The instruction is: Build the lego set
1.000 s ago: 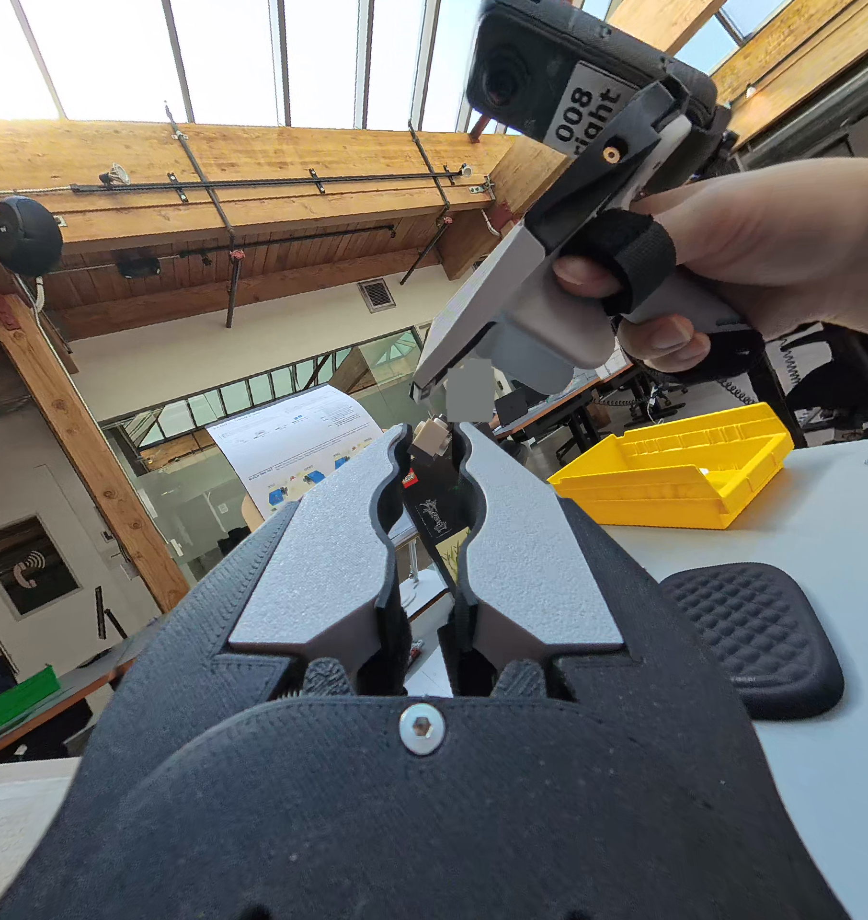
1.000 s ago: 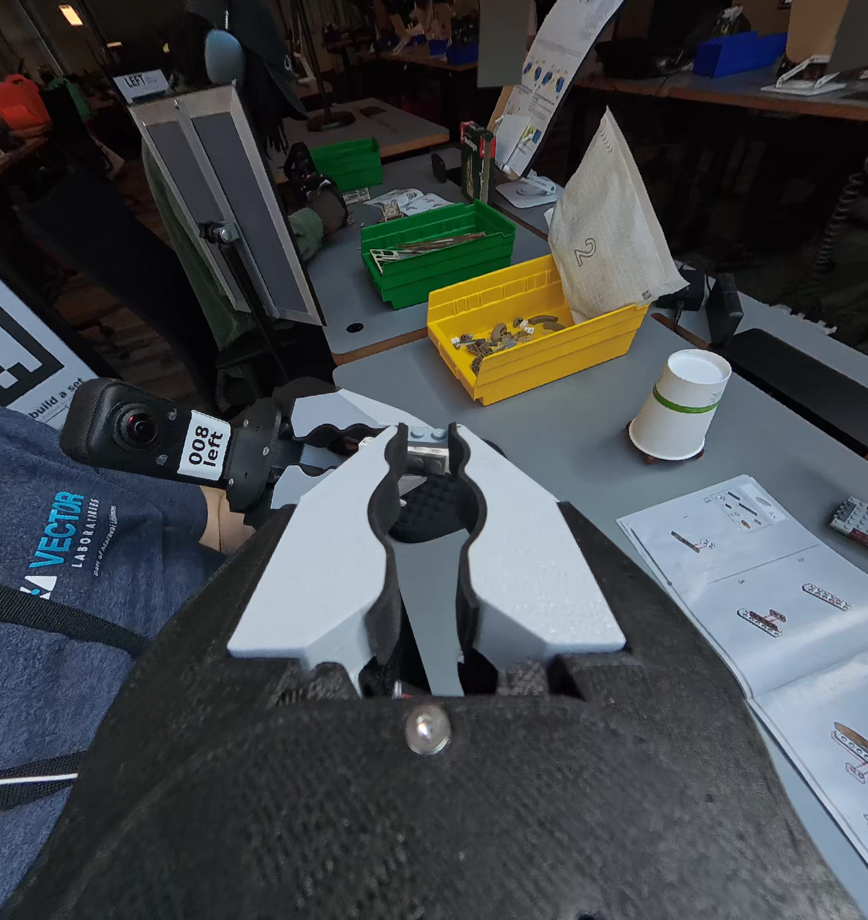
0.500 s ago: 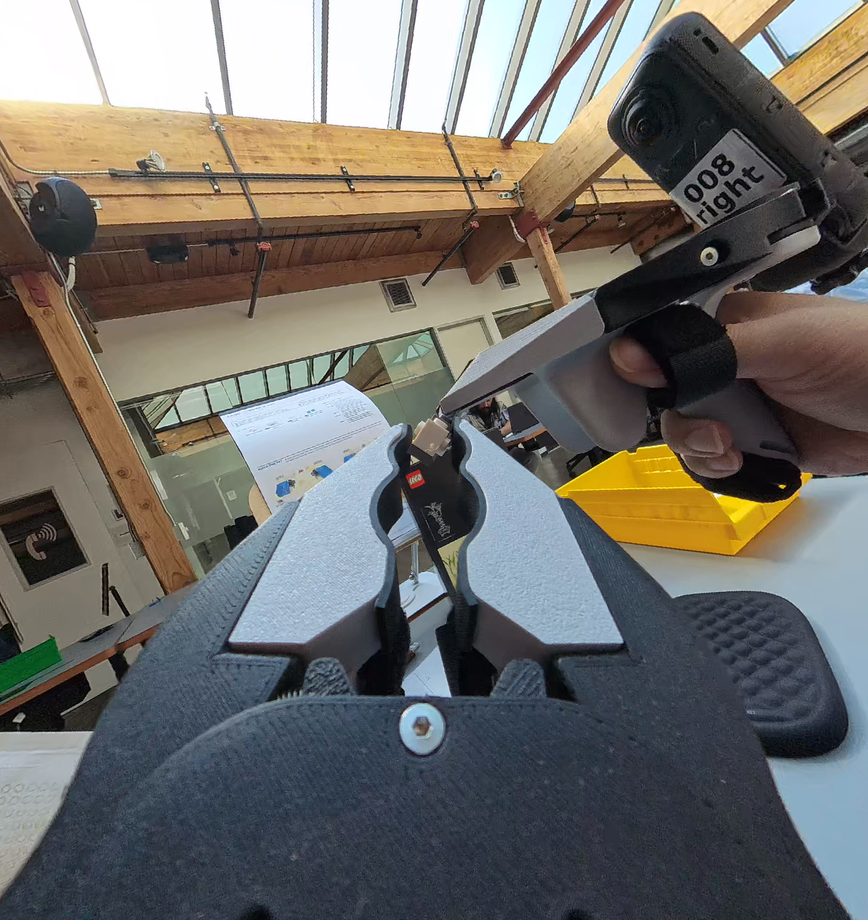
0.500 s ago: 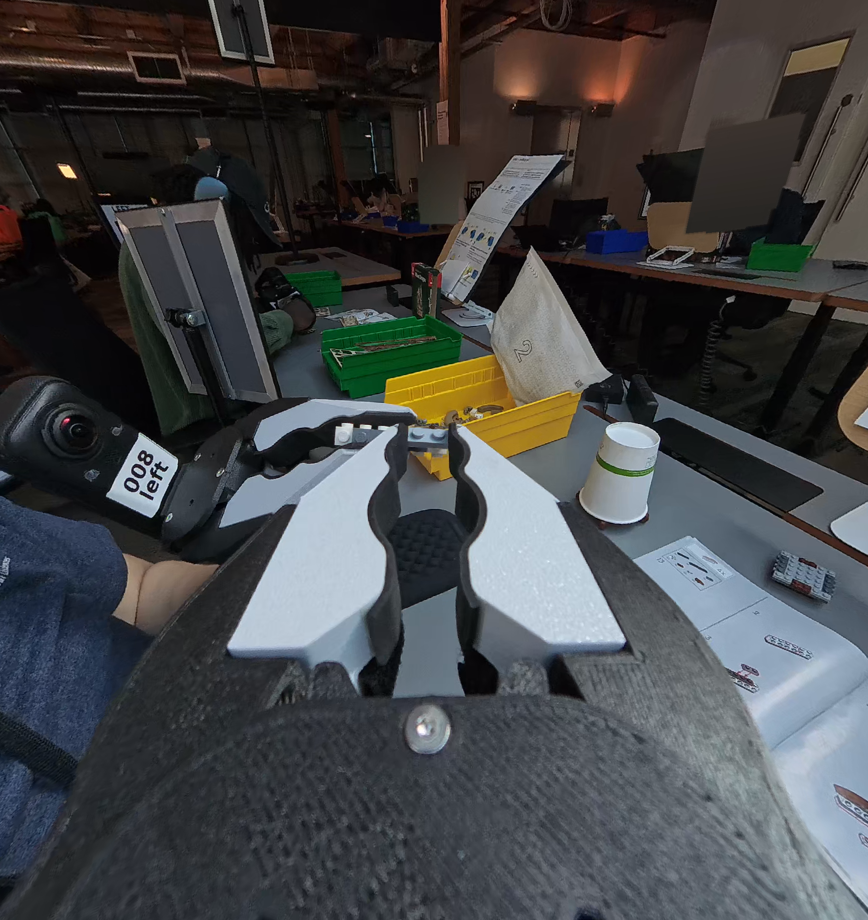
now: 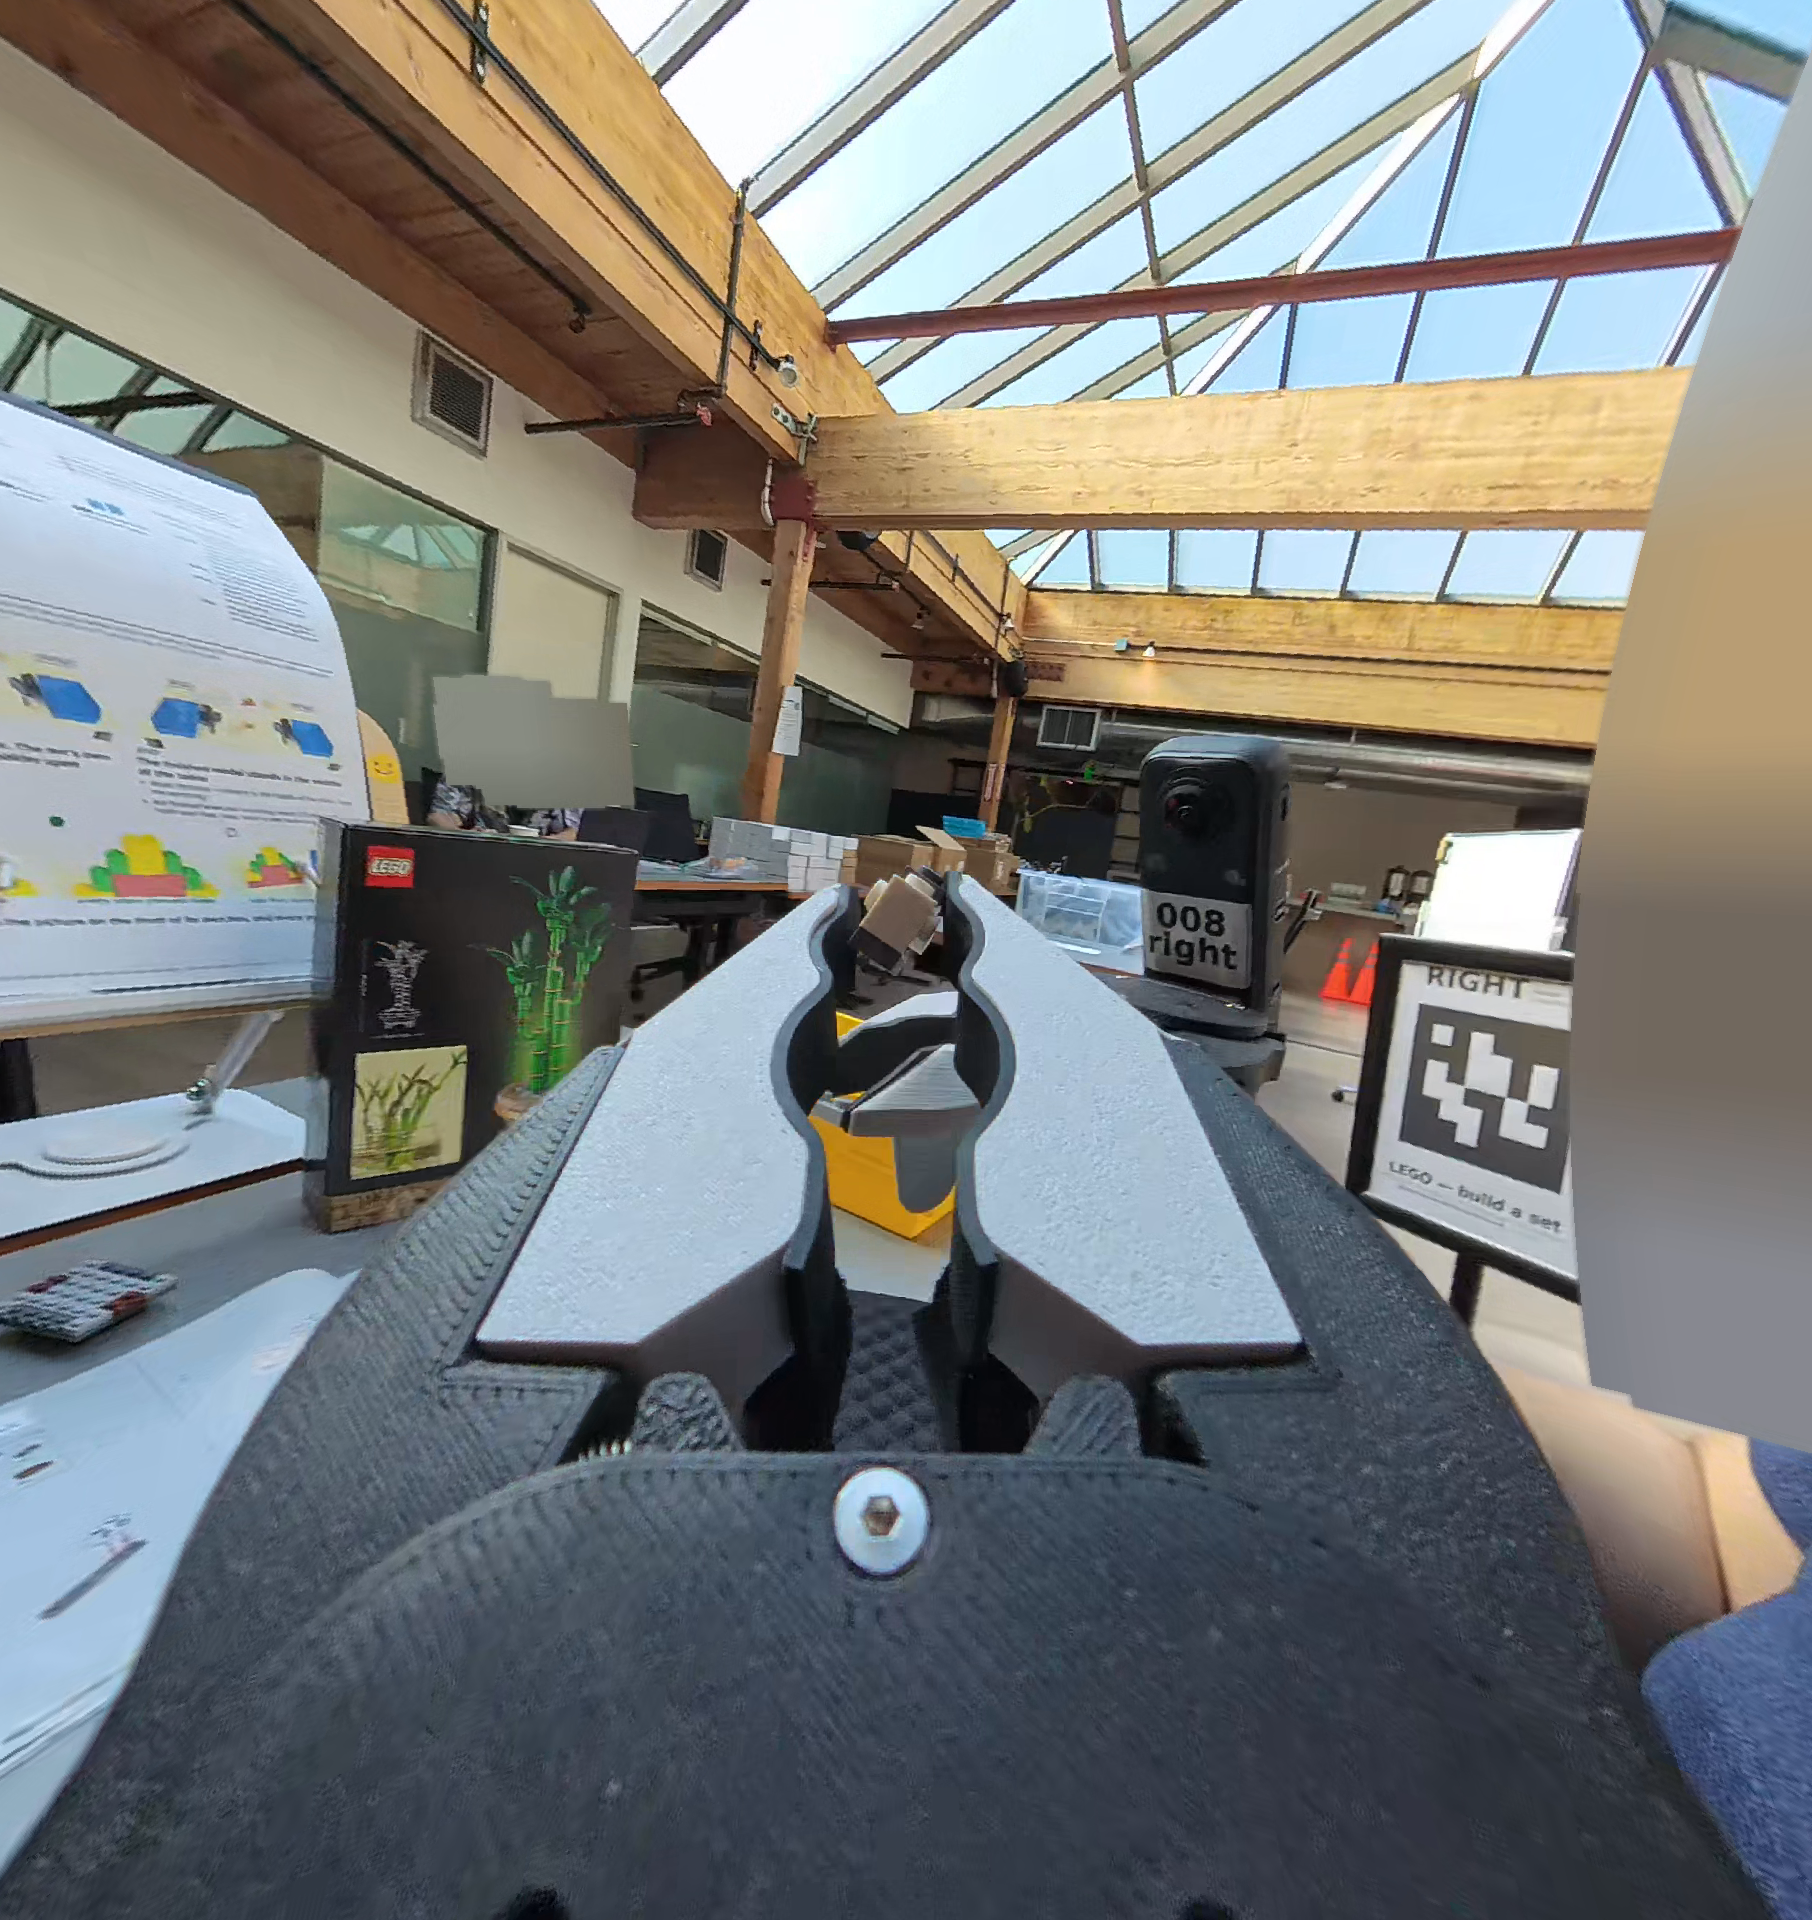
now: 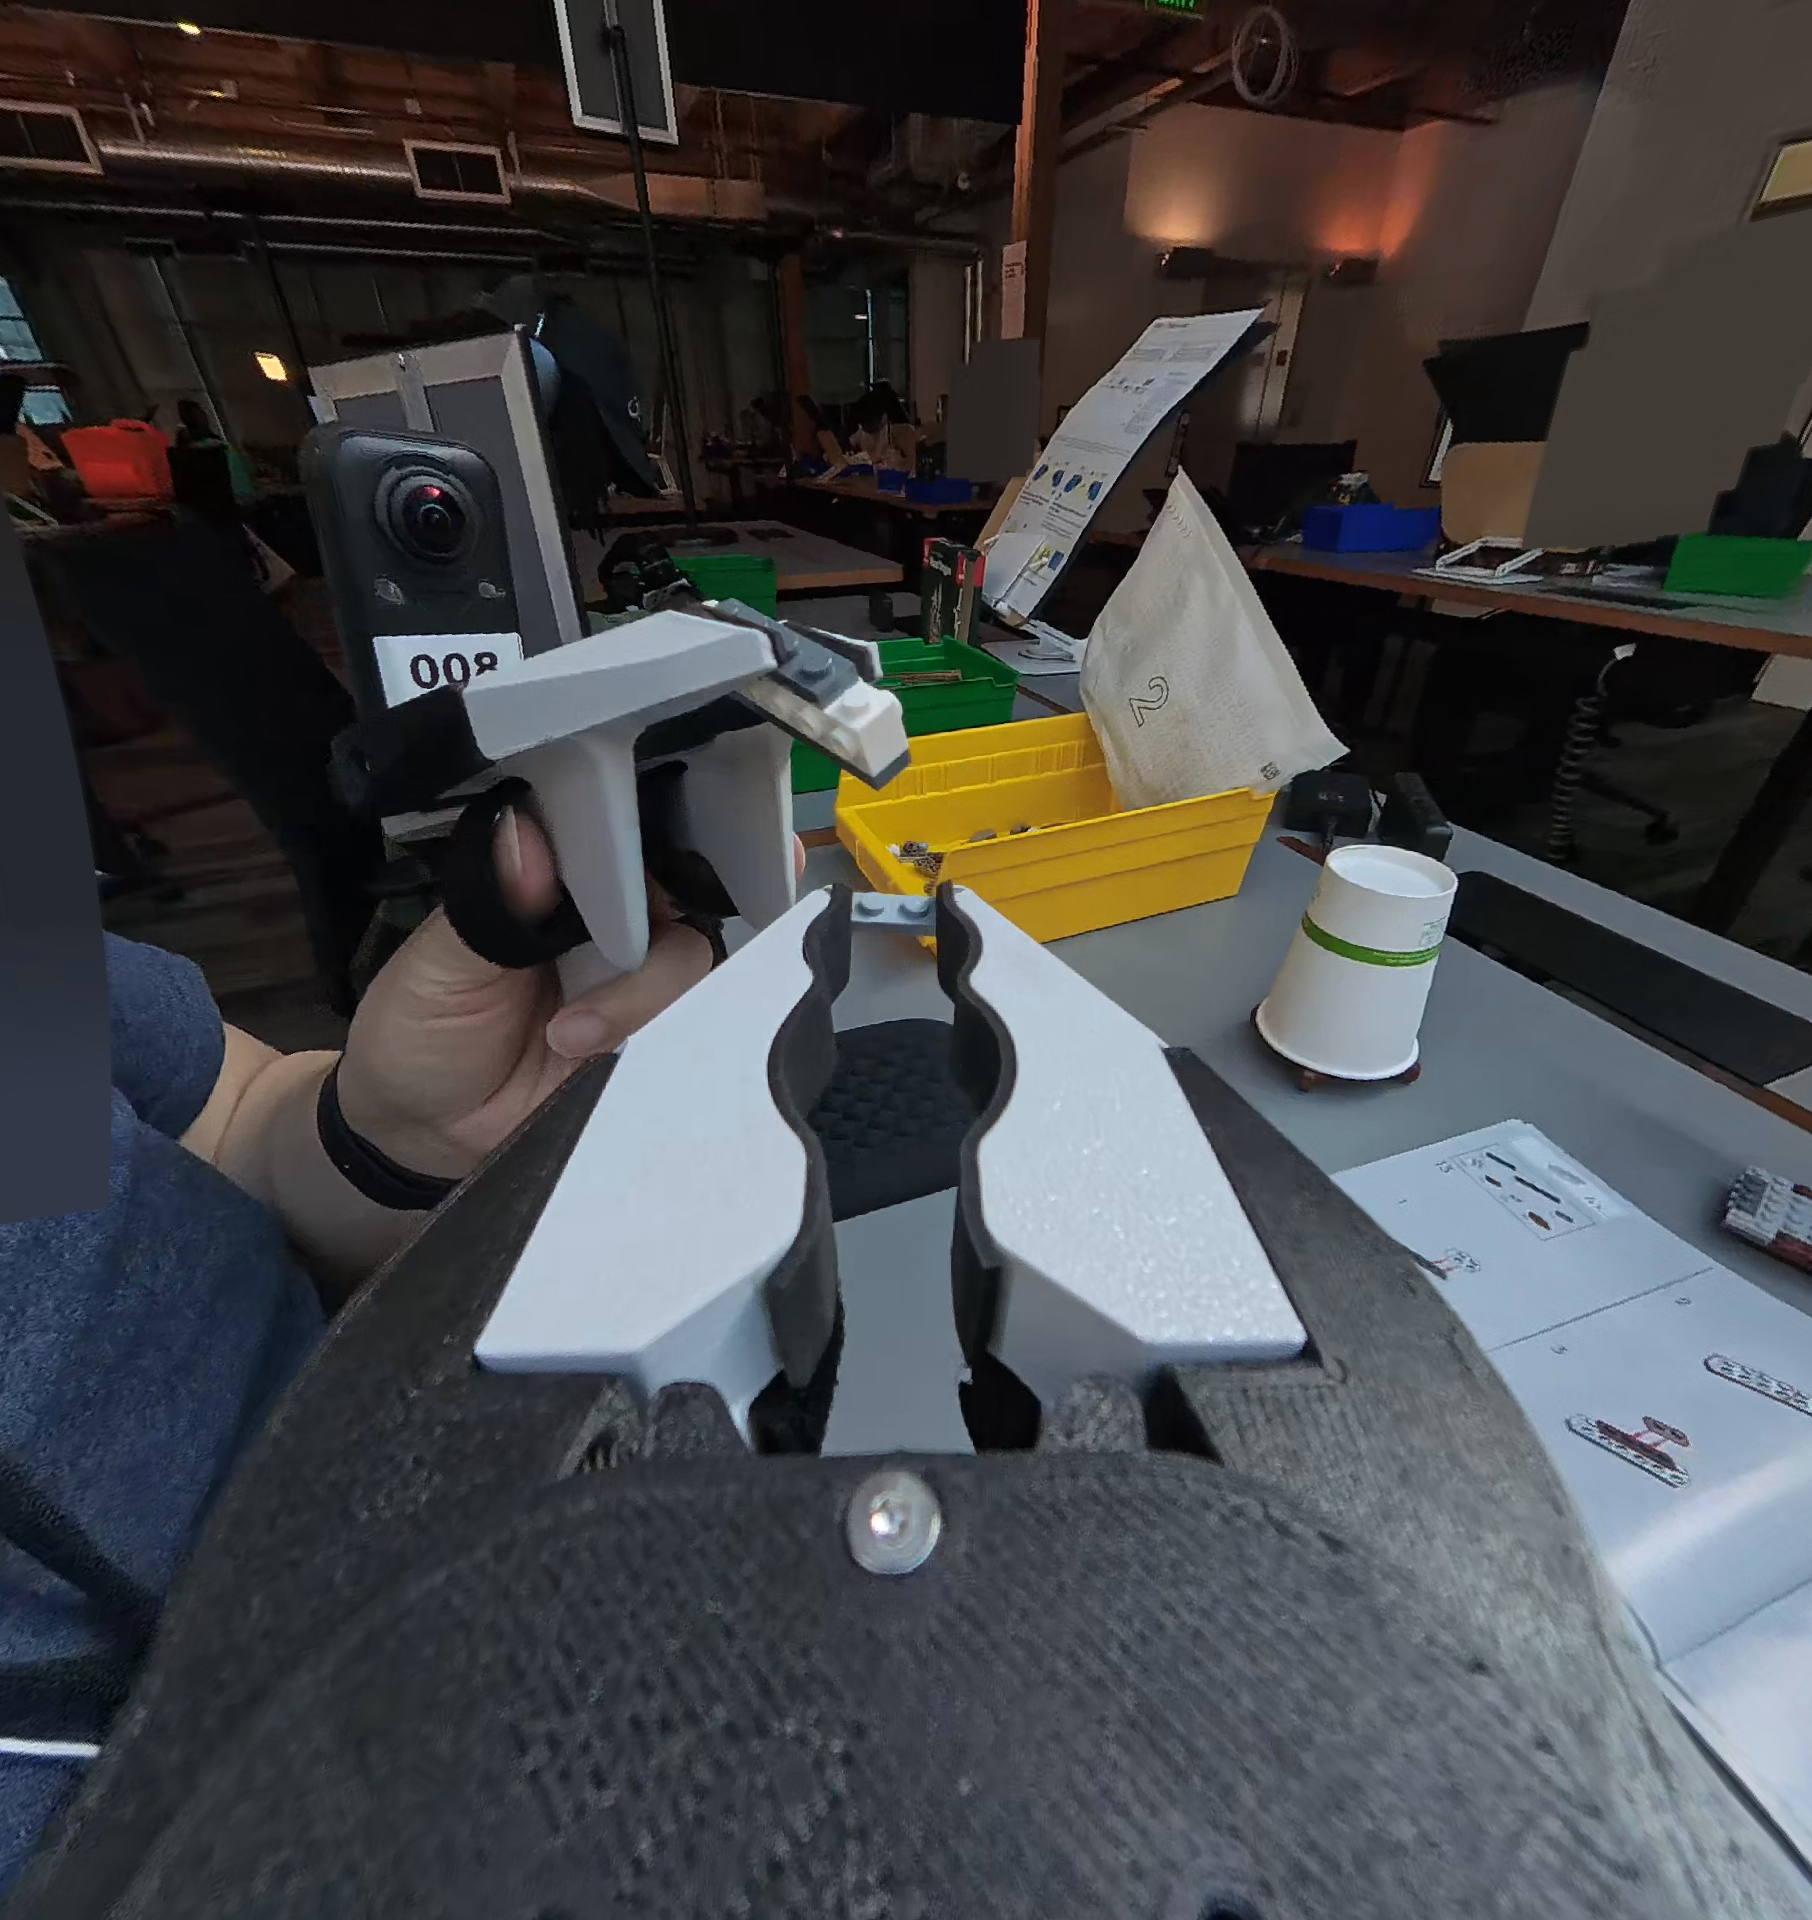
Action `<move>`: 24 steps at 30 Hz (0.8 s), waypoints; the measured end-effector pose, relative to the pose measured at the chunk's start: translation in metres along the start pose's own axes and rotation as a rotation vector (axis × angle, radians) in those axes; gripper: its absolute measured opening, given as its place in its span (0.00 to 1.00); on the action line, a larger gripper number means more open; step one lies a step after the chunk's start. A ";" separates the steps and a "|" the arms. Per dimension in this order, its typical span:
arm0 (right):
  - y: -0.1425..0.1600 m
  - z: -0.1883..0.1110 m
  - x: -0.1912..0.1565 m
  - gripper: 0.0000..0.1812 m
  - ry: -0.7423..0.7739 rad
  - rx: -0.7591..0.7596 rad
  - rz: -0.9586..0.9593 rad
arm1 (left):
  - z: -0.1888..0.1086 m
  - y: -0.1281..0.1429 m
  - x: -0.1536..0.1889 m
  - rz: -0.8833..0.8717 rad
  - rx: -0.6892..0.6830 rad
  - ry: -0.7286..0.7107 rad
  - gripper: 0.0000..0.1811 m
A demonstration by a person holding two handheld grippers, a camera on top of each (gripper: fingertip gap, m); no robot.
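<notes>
My left gripper [image 5: 897, 902] is shut on a small tan and grey lego piece [image 5: 889, 923] at its tips, held in the air. In the right wrist view the left gripper [image 6: 848, 704] is up and left of my tips, and the piece [image 6: 860, 717] looks grey and white there. My right gripper [image 6: 891, 902] is shut on a small light grey plate [image 6: 894, 912]. Its camera body [image 5: 1208, 883] stands just beyond the left tips. The two held pieces are apart. A grey lego assembly [image 6: 1806, 1231] lies on the table at the right; it also shows in the left wrist view [image 5: 81, 1299].
A yellow bin [image 6: 1047, 831] with loose parts sits ahead, with a paper bag [image 6: 1182, 686] in it and a green bin [image 6: 933, 686] behind. A paper cup [image 6: 1359, 966], an open instruction booklet [image 6: 1660, 1403], a black pad [image 6: 891, 1112] and the set's box [image 5: 466, 1018] are on the grey table. Across from one pair of fingers to the other is roughly 4 cm.
The left gripper has tipped down from the ceiling to level and swung right. In the right view the left gripper rose from beside my tips to above and left of them. Both stay shut.
</notes>
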State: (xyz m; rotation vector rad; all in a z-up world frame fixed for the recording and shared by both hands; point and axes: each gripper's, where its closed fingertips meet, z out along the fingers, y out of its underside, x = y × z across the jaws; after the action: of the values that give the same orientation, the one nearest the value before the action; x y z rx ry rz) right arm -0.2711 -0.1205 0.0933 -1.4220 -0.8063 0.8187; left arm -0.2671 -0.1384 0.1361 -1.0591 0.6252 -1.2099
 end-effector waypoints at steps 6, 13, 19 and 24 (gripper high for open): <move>-0.001 0.004 0.003 0.08 -0.006 0.122 0.055 | 0.007 0.018 0.001 -0.205 -0.074 0.091 0.07; 0.002 -0.005 0.004 0.08 0.017 0.180 -0.011 | 0.013 0.038 0.002 -0.357 -0.168 0.141 0.05; 0.005 -0.010 0.005 0.08 0.015 0.171 -0.014 | 0.013 0.043 0.003 -0.358 -0.182 0.156 0.05; 0.008 -0.012 0.004 0.08 0.007 0.142 -0.016 | 0.012 0.046 0.005 -0.265 -0.229 0.172 0.05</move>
State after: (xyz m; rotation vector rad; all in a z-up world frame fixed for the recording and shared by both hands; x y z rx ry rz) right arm -0.2584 -0.1234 0.0855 -1.2913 -0.7384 0.8415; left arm -0.2357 -0.1391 0.1007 -1.2675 0.7880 -1.4967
